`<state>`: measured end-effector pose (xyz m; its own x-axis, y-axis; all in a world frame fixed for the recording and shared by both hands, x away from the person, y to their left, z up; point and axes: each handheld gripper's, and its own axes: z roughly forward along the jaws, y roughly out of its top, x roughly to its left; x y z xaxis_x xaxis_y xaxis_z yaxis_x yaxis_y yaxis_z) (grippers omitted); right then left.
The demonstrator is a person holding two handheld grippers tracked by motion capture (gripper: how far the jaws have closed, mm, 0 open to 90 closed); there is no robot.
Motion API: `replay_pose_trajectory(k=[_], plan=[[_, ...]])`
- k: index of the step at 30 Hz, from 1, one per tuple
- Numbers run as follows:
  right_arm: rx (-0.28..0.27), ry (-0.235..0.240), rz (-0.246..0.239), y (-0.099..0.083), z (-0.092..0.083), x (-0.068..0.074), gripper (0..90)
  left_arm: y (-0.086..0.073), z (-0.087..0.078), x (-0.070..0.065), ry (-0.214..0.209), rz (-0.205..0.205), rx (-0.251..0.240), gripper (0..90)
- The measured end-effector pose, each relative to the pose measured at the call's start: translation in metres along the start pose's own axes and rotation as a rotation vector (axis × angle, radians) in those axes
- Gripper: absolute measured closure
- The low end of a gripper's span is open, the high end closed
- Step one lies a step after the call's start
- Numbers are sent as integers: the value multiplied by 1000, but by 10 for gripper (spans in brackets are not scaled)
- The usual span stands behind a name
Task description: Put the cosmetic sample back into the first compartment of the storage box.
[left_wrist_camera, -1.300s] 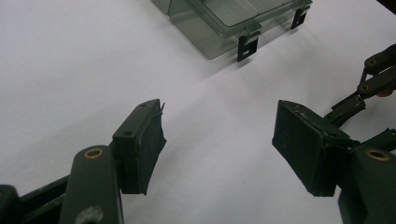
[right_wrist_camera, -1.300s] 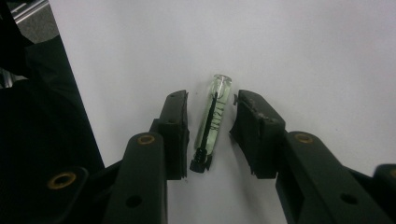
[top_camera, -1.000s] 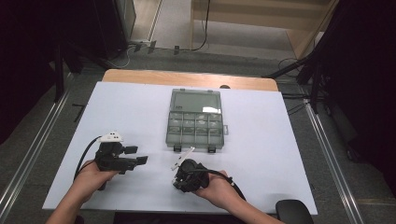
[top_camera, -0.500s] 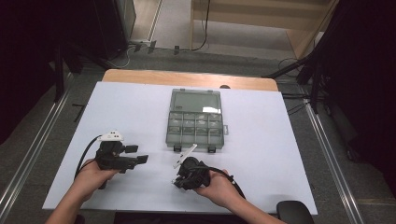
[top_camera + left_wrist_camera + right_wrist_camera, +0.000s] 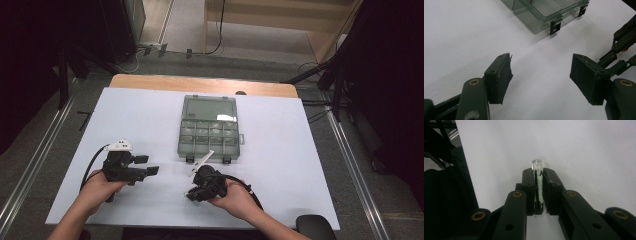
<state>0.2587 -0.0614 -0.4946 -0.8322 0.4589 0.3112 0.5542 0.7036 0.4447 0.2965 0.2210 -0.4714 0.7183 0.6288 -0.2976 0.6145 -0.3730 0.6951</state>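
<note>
My right gripper (image 5: 538,181) is shut on a small clear tube (image 5: 537,165) with a dark piece inside; the tube's rounded end sticks out past the jaw tips. In the high view that gripper (image 5: 192,191) sits low over the white table near the front edge, held in the person's right hand. My left gripper (image 5: 149,165) is open with nothing between its pads (image 5: 501,75) and points right toward the other gripper. A clear plastic compartment box (image 5: 209,131) lies shut at the table's middle, and its near corner and black latches (image 5: 555,25) lie beyond the left jaws.
The white table sheet (image 5: 310,150) has a wooden strip (image 5: 200,82) along its far edge. The right gripper's linkage (image 5: 624,37) shows at the right edge of the left gripper view. Dark floor and stands (image 5: 439,142) lie past the table's edge.
The right hand has shifted and turned slightly while still holding the tube. The left gripper has stayed open and nearly still.
</note>
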Motion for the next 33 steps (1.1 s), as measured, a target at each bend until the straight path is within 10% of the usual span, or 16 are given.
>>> replay_pose_trajectory(k=[33], plan=[[-166, 18, 156, -14, -50, -34, 819, 13, 12, 2, -27, 31, 3, 329]])
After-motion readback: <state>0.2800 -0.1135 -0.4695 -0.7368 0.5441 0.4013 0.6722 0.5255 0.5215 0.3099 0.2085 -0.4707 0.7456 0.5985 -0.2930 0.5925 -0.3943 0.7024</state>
